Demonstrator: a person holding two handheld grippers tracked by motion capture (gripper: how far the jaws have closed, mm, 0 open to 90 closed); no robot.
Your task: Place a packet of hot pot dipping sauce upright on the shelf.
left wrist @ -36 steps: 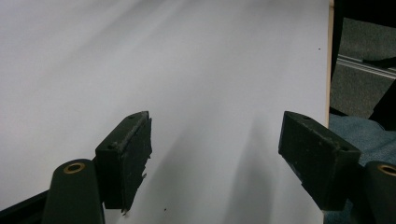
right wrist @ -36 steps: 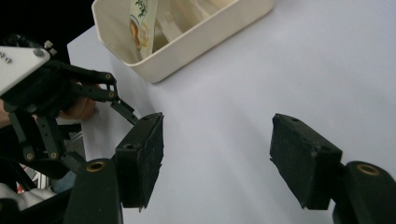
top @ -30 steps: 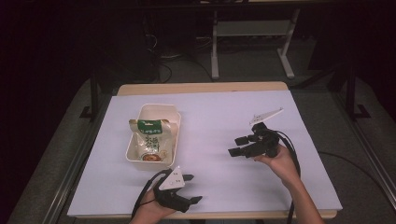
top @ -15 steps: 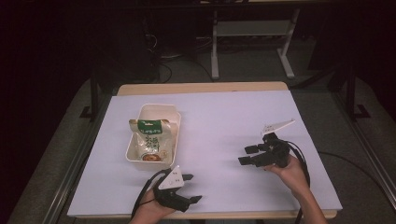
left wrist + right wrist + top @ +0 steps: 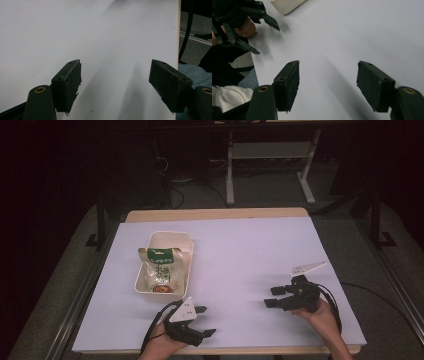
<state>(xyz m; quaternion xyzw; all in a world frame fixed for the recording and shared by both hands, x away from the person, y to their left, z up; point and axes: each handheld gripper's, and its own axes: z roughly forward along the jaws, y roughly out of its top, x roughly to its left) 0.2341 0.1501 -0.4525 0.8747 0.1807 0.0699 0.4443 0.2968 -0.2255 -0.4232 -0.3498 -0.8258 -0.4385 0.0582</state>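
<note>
While both gape, pouch (image 5: 162, 268) beyond left claw (image 5: 205, 321)

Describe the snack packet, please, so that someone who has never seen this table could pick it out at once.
Start at the white-covered table and look to its left half, where a cream tray sits. The snack packet lies inside that tray, leaning up its far end. It is the only green and white printed thing there, with a picture of food at its near end.

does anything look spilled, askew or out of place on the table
Nothing spilled or damaged. The green snack pouch lies inside the cream tray, its top edge poking over the left rim. Both the left gripper and right gripper are open and empty.
</note>
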